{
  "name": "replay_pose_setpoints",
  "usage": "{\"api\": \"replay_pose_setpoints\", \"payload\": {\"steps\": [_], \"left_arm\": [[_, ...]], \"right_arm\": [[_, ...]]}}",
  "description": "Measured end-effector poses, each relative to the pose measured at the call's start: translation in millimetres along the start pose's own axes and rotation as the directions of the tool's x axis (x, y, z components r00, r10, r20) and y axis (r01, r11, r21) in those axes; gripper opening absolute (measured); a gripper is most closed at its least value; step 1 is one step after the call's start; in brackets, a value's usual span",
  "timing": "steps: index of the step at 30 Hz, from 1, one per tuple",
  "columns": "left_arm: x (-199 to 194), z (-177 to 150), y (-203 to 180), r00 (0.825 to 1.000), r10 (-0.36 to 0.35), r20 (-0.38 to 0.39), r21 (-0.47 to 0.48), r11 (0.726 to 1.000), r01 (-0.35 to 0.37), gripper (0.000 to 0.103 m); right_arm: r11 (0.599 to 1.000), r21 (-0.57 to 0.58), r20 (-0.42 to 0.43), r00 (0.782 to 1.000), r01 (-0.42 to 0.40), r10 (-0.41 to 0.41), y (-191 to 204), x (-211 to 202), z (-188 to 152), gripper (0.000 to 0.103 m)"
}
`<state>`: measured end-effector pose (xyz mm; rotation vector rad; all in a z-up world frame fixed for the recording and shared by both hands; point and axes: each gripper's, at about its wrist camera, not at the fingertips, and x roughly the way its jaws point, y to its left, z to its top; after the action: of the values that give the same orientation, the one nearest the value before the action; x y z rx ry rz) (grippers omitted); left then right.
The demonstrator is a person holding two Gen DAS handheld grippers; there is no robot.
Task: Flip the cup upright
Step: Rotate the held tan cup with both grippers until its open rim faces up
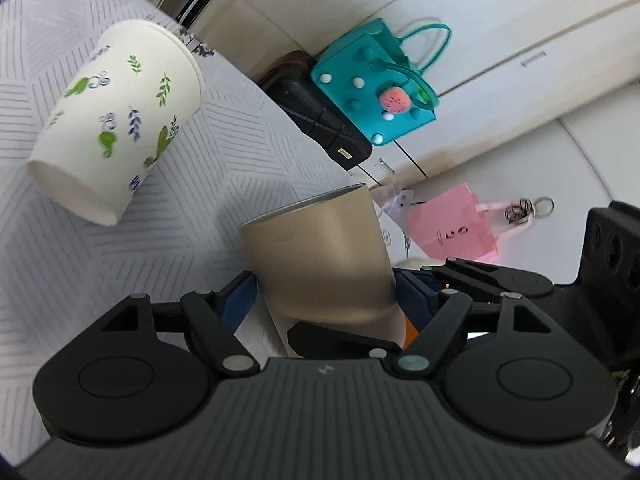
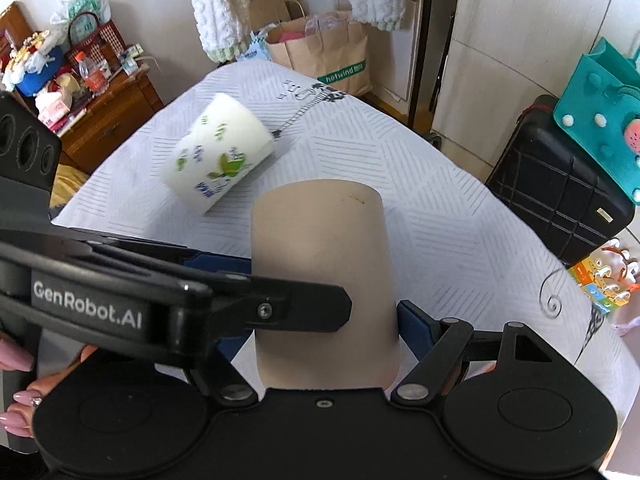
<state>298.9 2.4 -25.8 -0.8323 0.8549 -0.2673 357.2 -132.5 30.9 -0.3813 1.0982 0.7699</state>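
Both grippers, left (image 1: 326, 292) and right (image 2: 326, 300), clamp the tan metal cup (image 2: 320, 264); its long axis runs forward between the jaws. Paper cup (image 2: 218, 156) lies toppled beyond.

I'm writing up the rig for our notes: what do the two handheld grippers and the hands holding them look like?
Both are matte black plastic with ribbed bodies, round hubs, scissor linkages on silver pivot pins, and blue-padded jaws. The left gripper carries white GenRobot.AI lettering; the right gripper shows none here. The left hand has long pink nails and a ring.
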Motion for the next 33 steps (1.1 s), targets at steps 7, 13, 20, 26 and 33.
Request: {"api": "replay_pose_setpoints", "payload": {"steps": [7, 13, 20, 26, 33], "left_arm": [[-37, -30, 1, 0.999, -0.031, 0.036, 0.135, 0.991, 0.026, 0.075], [-66, -59, 6, 0.994, -0.040, 0.099, 0.279, 0.960, 0.010, 0.075], [-97, -87, 0, 0.986, -0.039, 0.165, 0.459, 0.888, -0.042, 0.075], [-119, -111, -2, 0.974, -0.042, 0.224, 0.586, 0.804, -0.100, 0.075], [-131, -129, -3, 0.957, -0.054, 0.285, 0.662, 0.733, -0.156, 0.075]], "right_arm": [[0.999, -0.011, 0.117, 0.993, 0.030, -0.029, 41, -20, -39, 0.082], [0.999, 0.015, 0.283, 0.958, 0.040, -0.043, 71, -28, -77, 0.081], [0.997, 0.057, 0.474, 0.878, 0.048, -0.069, 103, -28, -119, 0.081], [0.994, 0.075, 0.602, 0.790, 0.083, -0.111, 129, -22, -146, 0.081], [0.982, 0.061, 0.701, 0.693, 0.178, -0.169, 152, -12, -165, 0.081]]}}
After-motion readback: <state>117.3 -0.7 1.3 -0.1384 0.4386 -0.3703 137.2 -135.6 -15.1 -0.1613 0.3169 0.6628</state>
